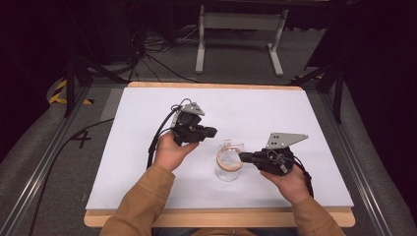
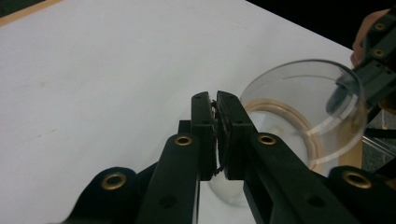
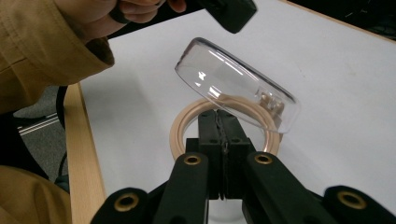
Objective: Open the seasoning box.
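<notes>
A clear glass jar (image 1: 227,169) stands on the white table top, with a tan seal ring (image 3: 183,126) around its mouth. Its hinged clear lid (image 3: 236,84) is tilted up and open. My right gripper (image 3: 223,116) reaches over the near rim with its jaws pressed together, shut on the jar at that rim. The exact spot pinched is hidden under the jaws. My left gripper (image 2: 216,97) hovers to the left of the lid (image 2: 303,100), apart from it. Its jaws are parted by only a narrow slit, with nothing between them. In the high view the left gripper (image 1: 212,132) sits up and left of the jar, and the right gripper (image 1: 242,157) meets its right side.
The white sheet (image 1: 147,147) covers a wooden table with an edge (image 1: 216,219) near the person. Black cables trail from both grippers. Metal rails run along the left and right sides, and a white frame (image 1: 241,29) stands on the floor behind.
</notes>
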{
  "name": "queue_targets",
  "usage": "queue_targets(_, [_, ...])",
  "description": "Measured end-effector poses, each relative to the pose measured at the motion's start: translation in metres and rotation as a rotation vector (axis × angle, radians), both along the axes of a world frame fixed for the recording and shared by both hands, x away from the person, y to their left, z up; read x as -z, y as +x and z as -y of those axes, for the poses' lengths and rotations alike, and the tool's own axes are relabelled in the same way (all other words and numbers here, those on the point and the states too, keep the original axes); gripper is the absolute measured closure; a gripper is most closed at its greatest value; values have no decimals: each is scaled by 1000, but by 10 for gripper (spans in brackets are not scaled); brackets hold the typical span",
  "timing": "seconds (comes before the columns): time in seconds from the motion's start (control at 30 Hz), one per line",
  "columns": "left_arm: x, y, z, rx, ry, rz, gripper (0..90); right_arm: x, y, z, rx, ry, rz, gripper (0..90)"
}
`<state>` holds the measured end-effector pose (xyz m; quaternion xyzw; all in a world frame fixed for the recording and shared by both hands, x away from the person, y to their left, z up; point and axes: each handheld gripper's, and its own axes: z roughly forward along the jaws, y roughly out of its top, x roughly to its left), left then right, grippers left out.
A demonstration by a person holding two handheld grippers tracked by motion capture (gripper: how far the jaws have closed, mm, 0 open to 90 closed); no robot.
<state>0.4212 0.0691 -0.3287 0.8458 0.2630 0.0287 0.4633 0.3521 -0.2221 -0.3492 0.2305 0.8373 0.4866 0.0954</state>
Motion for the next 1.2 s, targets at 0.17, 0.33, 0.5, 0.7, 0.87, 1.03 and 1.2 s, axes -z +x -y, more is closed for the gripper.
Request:
queue_targets(0.17, [-3,-12,-18,-33,3,4,859,-6,8,-5,-9,19,21,896])
queue_targets(0.33, [-1,-21,-33,-79,1,-3,859,-10,18,-8,-10,39,37,896])
queue_targets(0.5, [0,-28,-46,-121,-8,-12,858,-12,27,-12,-9,48,52,895])
queue_targets(0.7, [1,-33,-59,-152,-5,-12,858,-11,37,-16,0,45,73,896])
queue_targets(0.87, [3,-34,-63,-160,-8,-13,855,-6,47,-13,31,53,67,894])
queue_targets(1.03, [5,-33,-63,-167,-9,-30,854,-2,53,-11,54,47,67,894])
queue_targets(1.2, [5,-32,-64,-165,-5,-27,852,0,56,-8,72,49,58,893])
